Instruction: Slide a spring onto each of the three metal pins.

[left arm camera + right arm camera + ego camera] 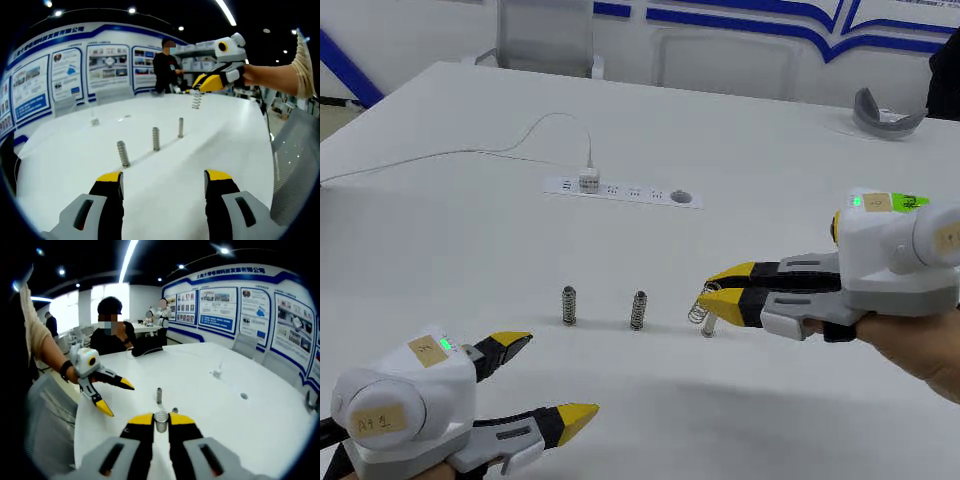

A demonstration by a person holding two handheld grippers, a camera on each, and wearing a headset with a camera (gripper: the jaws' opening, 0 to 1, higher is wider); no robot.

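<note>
Toward the near edge of the white surface (470,230), the right gripper (715,290) has its jaws narrowed on a small coiled steel spring (697,308), held tilted just above the bare third metal pin (708,327), probably to thread it on. The middle pin (638,310) and the far-left pin (569,305) already carry springs. The left gripper (558,375) hangs aside, jaws wide and empty.

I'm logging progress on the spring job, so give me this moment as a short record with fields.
pins with a spring on: two, the left pin and the middle pin
bare pin: the right pin
right gripper: shut on a spring, close to the right pin, not yet on it
left gripper: open, holds nothing
also there: power strip
</note>
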